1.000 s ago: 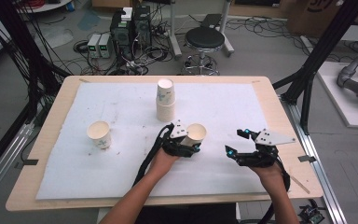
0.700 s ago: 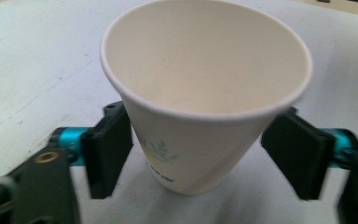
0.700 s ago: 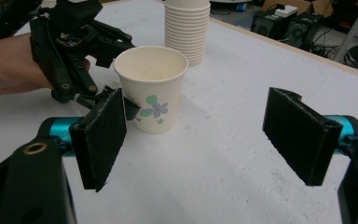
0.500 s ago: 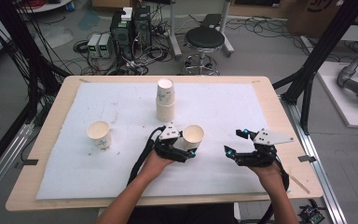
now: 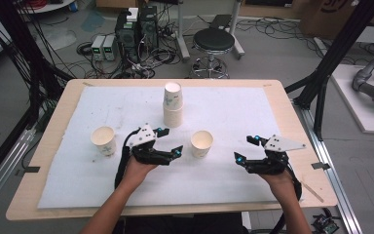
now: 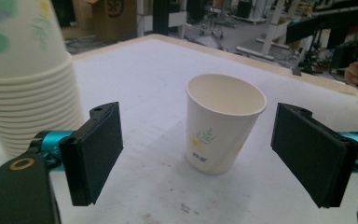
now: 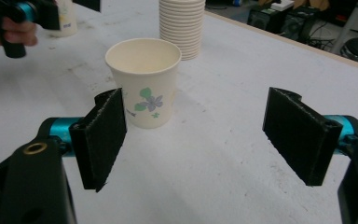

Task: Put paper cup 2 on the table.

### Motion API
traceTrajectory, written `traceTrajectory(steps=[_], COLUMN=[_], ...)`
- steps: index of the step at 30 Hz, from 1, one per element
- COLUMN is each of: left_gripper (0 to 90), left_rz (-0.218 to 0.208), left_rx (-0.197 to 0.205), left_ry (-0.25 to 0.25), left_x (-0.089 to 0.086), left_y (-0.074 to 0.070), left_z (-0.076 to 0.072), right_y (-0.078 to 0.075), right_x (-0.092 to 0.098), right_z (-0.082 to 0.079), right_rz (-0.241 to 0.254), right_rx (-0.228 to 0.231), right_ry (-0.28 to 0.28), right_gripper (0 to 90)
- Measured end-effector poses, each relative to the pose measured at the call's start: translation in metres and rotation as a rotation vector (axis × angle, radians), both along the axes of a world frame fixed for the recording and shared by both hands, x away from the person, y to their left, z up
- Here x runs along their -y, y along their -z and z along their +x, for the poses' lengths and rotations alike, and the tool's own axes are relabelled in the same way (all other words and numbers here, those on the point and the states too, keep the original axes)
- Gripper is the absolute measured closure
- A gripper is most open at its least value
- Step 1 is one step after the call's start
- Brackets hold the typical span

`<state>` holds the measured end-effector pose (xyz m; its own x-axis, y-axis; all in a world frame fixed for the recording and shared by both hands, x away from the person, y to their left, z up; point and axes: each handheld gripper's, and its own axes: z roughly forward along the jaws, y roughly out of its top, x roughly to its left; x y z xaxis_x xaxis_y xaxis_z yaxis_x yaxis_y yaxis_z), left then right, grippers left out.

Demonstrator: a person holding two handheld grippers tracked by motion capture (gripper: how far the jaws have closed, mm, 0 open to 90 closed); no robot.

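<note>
A paper cup (image 5: 201,143) with a flower print stands upright on the white mat, between my two grippers. My left gripper (image 5: 171,141) sits just left of it, open; its jaws have just been opening and nothing is between them. In the left gripper view the cup (image 6: 223,126) stands a little ahead of the wide-apart pads (image 6: 95,151). My right gripper (image 5: 244,149) rests open to the cup's right. The right gripper view has the same cup (image 7: 144,84) ahead and left of its empty jaws. A tall stack of cups (image 5: 173,105) stands behind.
A second single cup (image 5: 103,140) stands at the mat's left. The white mat (image 5: 233,109) covers most of the wooden table (image 5: 297,131). A stool and cables lie on the floor beyond the far edge.
My left gripper has let go of the middle cup, opened wide and drawn back to the left. The cup stays upright on the mat. The right gripper has not moved.
</note>
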<state>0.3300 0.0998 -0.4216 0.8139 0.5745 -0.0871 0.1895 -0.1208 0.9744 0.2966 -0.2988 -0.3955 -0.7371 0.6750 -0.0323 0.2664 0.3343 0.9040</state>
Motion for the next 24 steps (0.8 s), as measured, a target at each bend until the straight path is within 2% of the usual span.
traceTrajectory(steps=[4, 12, 14, 15, 19, 24], left_gripper=[16.6, 16.7, 16.7, 16.7, 16.8, 16.8], left_rz=[-0.027, -0.07, -0.075, -0.075, -0.057, -0.072], left_rx=[0.033, 0.057, 0.059, 0.059, 0.073, 0.078], left_ry=[-0.037, -0.068, -0.076, -0.076, -0.097, -0.113], left_x=[-0.017, -0.041, -0.045, -0.045, -0.054, -0.062], left_y=[-0.005, -0.001, -0.001, -0.001, -0.001, -0.002], left_z=[-0.006, -0.018, -0.019, -0.019, -0.022, -0.025], right_y=[0.001, -0.002, -0.002, -0.002, -0.002, -0.003], right_x=[0.0, -0.001, -0.001, -0.001, -0.002, -0.004], right_z=[-0.001, -0.008, -0.01, -0.01, -0.012, -0.013], right_rz=[-0.01, -0.005, 0.0, -0.006, -0.001, -0.007], right_rx=[0.002, 0.014, 0.008, 0.019, 0.007, 0.012], right_ry=[0.015, 0.032, 0.034, 0.033, 0.034, 0.027], right_gripper=[22.1, 22.2, 22.1, 22.2, 22.1, 22.1])
